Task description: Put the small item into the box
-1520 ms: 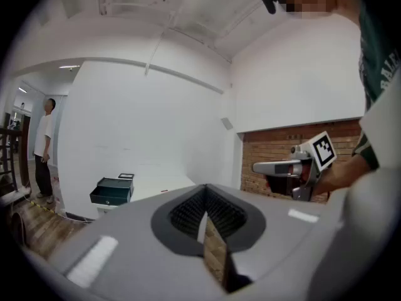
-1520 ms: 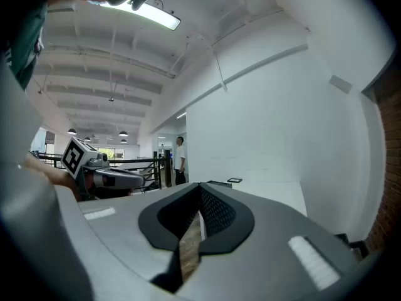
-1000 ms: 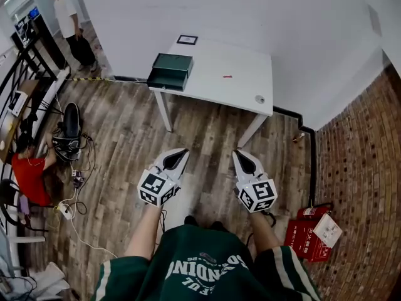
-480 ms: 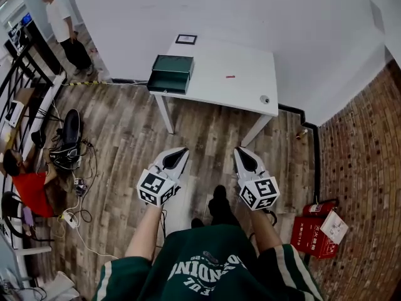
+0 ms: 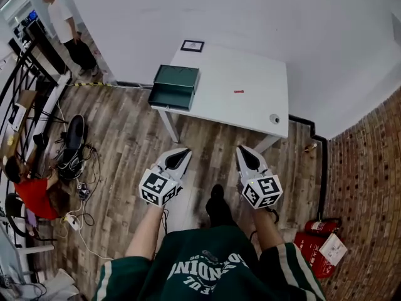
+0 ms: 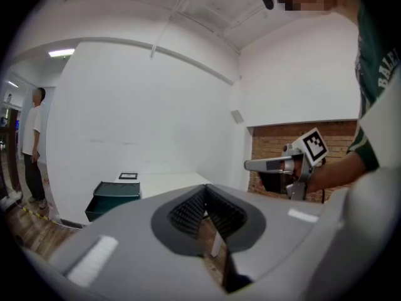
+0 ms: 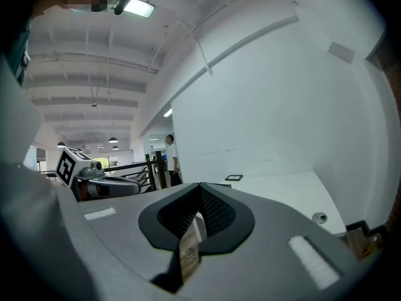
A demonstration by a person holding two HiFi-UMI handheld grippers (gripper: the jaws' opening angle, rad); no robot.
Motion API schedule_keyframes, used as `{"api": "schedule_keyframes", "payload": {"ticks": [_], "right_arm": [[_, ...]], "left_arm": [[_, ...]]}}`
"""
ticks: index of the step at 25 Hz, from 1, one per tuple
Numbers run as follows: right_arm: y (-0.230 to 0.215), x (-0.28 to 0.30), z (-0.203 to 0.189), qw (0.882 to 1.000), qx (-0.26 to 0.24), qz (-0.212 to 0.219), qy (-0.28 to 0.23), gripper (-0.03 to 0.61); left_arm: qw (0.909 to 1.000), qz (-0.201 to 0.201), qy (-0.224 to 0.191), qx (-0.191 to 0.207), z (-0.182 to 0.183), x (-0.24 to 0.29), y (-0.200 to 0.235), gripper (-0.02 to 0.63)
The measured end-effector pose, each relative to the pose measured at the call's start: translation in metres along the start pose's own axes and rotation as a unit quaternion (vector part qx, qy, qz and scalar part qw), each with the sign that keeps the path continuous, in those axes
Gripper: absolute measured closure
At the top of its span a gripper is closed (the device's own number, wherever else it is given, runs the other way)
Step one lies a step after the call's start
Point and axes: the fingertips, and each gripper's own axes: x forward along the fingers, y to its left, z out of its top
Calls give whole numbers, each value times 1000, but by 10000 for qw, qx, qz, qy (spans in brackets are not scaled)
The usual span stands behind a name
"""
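Head view: the small red item (image 5: 239,91) lies on the white surface (image 5: 263,71), apart from the green box (image 5: 175,87). My left hand-held gripper (image 5: 180,152) and right hand-held gripper (image 5: 241,150) are closed, empty. It looks light and thin; I'd pinch its middle.

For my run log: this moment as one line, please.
left claw: shut, empty | right claw: shut, empty | red item: on table | green box: open, table edge

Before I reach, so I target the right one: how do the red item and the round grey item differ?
The red item is a thin sliver; the round grey item is a disc. The red item lies mid-table, nearer the green box; the round grey item sits by the near right corner. Both are small, on the white table.
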Motion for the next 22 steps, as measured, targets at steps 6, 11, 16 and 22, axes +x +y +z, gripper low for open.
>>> {"api": "schedule_keyframes", "payload": {"ticks": [6, 11, 16, 22], "right_arm": [[-46, 76, 10, 9993, -20, 356, 146, 575], [-91, 121, 24, 9986, -73, 484, 214, 575], [-123, 156, 28, 9983, -85, 496, 288, 575], [-153, 193, 30, 9984, -54, 396, 388, 575]], "left_arm": [[9995, 289, -41, -113, 27, 67, 53, 563], [9989, 412, -110, -196, 41, 116, 78, 563], [9983, 492, -106, -293, 44, 152, 105, 563], [9986, 364, -66, -367, 48, 199, 136, 563]]}}
